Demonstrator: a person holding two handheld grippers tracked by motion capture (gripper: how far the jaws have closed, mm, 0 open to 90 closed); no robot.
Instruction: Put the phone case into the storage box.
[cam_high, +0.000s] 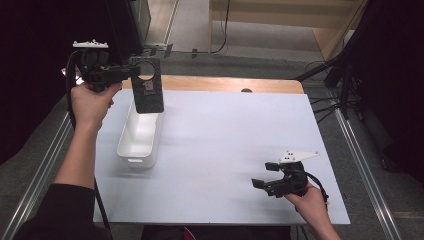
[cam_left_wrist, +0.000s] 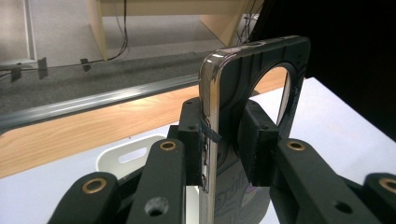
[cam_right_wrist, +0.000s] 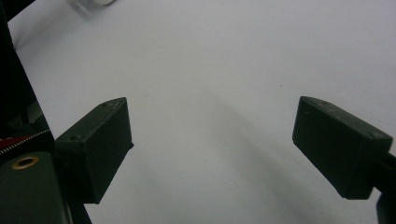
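The phone case (cam_high: 148, 85), black with a round cutout, hangs upright above the far end of the white bin (cam_high: 140, 135), pinched by its edge in the left gripper (cam_high: 131, 71). Right gripper (cam_high: 263, 175) rests low near the table's (cam_high: 225, 130) front right corner, jaws wide, holding nothing. Broad bare tabletop lies between them.

One phone case (cam_high: 148, 86), one white bin (cam_high: 141, 134), two claws.
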